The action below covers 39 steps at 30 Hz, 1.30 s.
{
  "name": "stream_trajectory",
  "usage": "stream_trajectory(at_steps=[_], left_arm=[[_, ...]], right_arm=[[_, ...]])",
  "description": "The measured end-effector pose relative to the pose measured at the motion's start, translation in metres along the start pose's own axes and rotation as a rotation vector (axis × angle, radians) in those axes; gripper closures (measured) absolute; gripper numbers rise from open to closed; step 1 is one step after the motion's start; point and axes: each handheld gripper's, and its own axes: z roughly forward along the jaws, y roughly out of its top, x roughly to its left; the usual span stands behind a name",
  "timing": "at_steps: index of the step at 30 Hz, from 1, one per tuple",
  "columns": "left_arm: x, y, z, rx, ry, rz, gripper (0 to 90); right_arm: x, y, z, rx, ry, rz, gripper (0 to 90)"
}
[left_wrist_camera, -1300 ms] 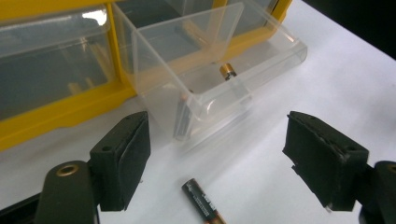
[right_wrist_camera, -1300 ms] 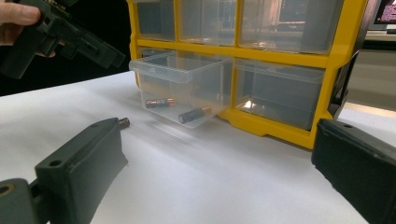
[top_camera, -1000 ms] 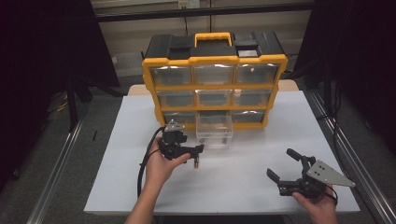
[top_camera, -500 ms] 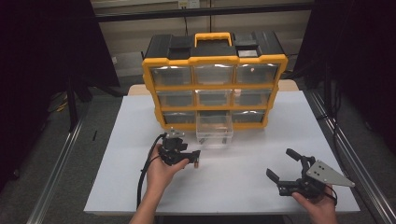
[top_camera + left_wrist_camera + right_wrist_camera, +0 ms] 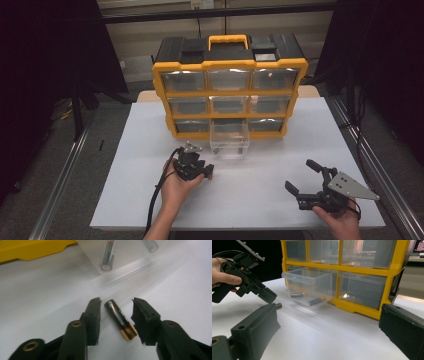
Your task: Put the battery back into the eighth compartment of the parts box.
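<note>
My left gripper is down at the table with a battery lying flat between its jaws. The jaws have just been closing, yet I can see a gap on each side, so the pads are not pressing on it and nothing is held. The battery lies a little askew to the jaws, gold end toward me, dark end toward the clear drawer just ahead.

That drawer is pulled out of the bottom row of the yellow organizer, and two more batteries lie in it. My right gripper rests well apart on the near right of the white table, jaws spread wide, holding nothing.

My worry is the skew. If the pads meet the round body off-centre, I judge it could roll or squirt out forward toward the drawer's front wall. Closing too low could also scrape the fingertips on the tabletop and pinch only the battery's top edge.
</note>
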Motion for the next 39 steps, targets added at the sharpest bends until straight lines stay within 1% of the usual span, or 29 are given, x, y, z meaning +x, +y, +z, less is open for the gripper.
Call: stream_trajectory(at_steps=[1,2,3,4,5,7,10,13,14,16,17,19,21,24,28,30,31,32,33,34,35,36,39], left_arm=[[-0.001,-0.001,0.002,0.001,-0.004,-0.002,62.0],[-0.001,-0.002,0.003,0.004,0.006,0.003,62.4],[-0.001,-0.002,0.004,0.01,0.005,0.008,63.2],[-0.002,-0.003,0.006,0.021,-0.001,0.003,64.2],[-0.002,-0.003,0.007,0.018,0.005,0.006,64.6],[-0.003,-0.004,0.008,0.019,-0.002,0.004,65.6],[-0.003,-0.005,0.009,0.03,-0.003,0.001,67.3],[-0.002,-0.006,0.01,0.027,0.003,-0.002,69.8],[-0.002,-0.005,0.01,0.033,-0.004,-0.008,70.3],[-0.002,-0.006,0.01,0.045,0.003,-0.015,71.5],[-0.003,-0.006,0.01,0.065,0.006,-0.014,72.9],[-0.003,-0.007,0.011,0.064,0.013,-0.001,75.0],[-0.003,-0.007,0.011,0.061,0.017,0.0,75.4],[-0.004,-0.007,0.011,0.064,0.029,0.014,76.0],[-0.004,-0.008,0.011,0.056,0.027,0.001,76.8],[-0.004,-0.009,0.012,0.041,0.022,-0.026,77.2],[-0.003,-0.009,0.012,0.043,0.014,-0.026,77.2],[-0.003,-0.008,0.011,0.052,0.021,-0.022,77.2],[-0.003,-0.009,0.011,0.051,0.019,-0.027,77.3],[-0.003,-0.009,0.011,0.047,0.019,-0.019,77.3],[-0.002,-0.009,0.01,0.058,0.021,-0.006,77.3],[-0.001,-0.01,0.011,0.048,0.013,-0.015,77.3],[0.001,-0.009,0.011,0.046,-0.002,-0.037,77.4]], right_arm=[[0.0,0.0,0.0,0.0,-0.002,0.001,1.6],[0.0,0.0,0.0,0.0,-0.001,0.0,1.6],[0.0,0.0,0.0,0.0,-0.002,0.0,1.6],[0.0,0.0,0.0,0.0,-0.002,0.001,1.6],[0.0,0.0,0.0,-0.002,-0.001,0.002,1.6],[0.0,0.0,0.0,0.0,0.004,0.0,1.6],[0.0,0.0,0.0,0.001,-0.002,0.0,1.6],[0.0,0.0,0.0,-0.001,-0.002,0.002,1.6],[0.0,0.0,0.0,-0.001,-0.002,0.001,1.6],[0.0,0.0,0.0,-0.002,-0.002,0.002,1.6],[0.0,0.0,0.0,-0.002,-0.002,0.002,1.6],[0.0,0.0,0.0,-0.003,0.0,0.0,1.6],[0.0,0.0,0.0,-0.001,-0.001,-0.001,1.6],[0.0,0.0,0.001,0.0,0.002,-0.005,1.6],[0.001,0.0,0.001,-0.002,0.005,-0.006,1.6],[0.001,0.001,0.001,0.0,0.004,-0.008,1.6],[0.0,0.001,0.001,0.001,0.003,-0.021,1.6],[0.001,0.001,0.001,0.001,0.002,-0.017,1.6],[0.001,0.001,0.001,0.002,0.002,-0.015,1.6],[0.001,0.001,0.001,0.004,0.004,-0.017,1.6],[0.001,0.001,0.001,0.003,0.005,-0.019,1.6],[0.001,0.001,0.001,0.003,0.003,-0.018,1.6],[0.001,0.001,0.001,0.007,0.009,-0.018,1.6]])
